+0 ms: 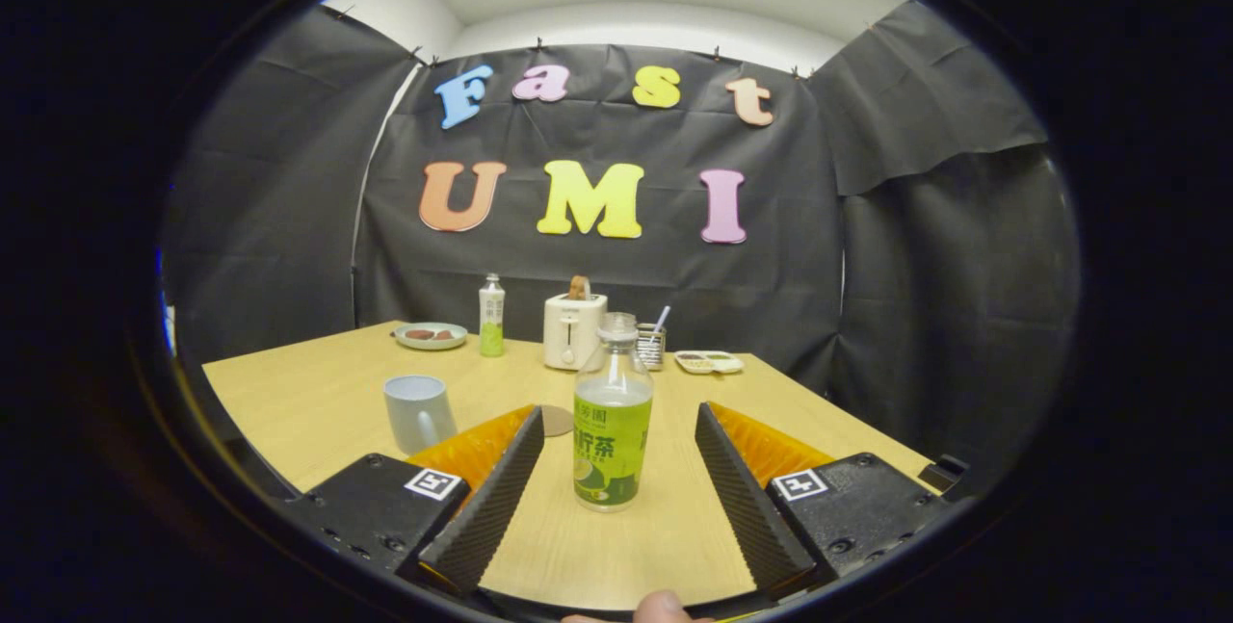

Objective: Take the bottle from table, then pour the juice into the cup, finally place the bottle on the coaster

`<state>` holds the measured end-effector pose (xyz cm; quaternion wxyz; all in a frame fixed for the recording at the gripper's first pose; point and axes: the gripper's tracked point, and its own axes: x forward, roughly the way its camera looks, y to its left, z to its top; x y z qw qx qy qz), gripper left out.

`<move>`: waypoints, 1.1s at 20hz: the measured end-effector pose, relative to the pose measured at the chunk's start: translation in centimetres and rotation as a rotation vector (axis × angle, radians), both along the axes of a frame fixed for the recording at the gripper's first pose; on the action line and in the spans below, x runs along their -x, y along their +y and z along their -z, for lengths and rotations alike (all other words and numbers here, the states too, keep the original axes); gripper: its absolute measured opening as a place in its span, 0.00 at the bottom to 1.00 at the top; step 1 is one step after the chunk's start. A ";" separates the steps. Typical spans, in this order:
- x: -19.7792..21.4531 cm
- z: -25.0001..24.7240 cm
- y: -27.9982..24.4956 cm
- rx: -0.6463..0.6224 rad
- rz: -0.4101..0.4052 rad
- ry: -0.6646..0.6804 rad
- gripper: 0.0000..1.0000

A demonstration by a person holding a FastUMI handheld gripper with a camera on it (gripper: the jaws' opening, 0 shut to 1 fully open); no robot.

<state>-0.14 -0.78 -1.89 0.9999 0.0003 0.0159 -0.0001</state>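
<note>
In the gripper view, the gripper has its two fingers spread wide apart, and neither touches anything. The bottle stands upright on the wooden table between the fingers, at twelve o'clock from the gripper's middle, with clear gaps on both sides. The bottle is clear plastic with a pale cap. It carries a green label with light Chinese characters and a picture of a cut lime near its foot; the writing is too small to read with certainty. Pale liquid fills it up to the shoulder.

A light grey cup stands at about ten o'clock from the bottle, just beyond the left finger and apart from it. A round brown coaster lies flat on the table just beside the bottle, at about nine o'clock, partly hidden behind the left finger's tip.

Each black block behind the fingers carries a small square black-and-white marker.

Farther back along the table's far edge stand a second bottle with a green label, a plate at nine o'clock from it, a cream toaster with a slice of bread in its slot, a small holder with sticks in it, and a shallow divided dish.

A fingertip of the person shows at six o'clock, beneath the gripper.
</note>
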 end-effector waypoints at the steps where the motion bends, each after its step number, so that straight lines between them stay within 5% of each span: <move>1: -0.1 0.0 0.1 0.004 0.002 0.000 1.00; 14: -6.7 3.1 -0.7 -0.057 -0.015 0.123 1.00; 22: -10.0 5.1 0.5 -0.068 -0.105 0.223 0.96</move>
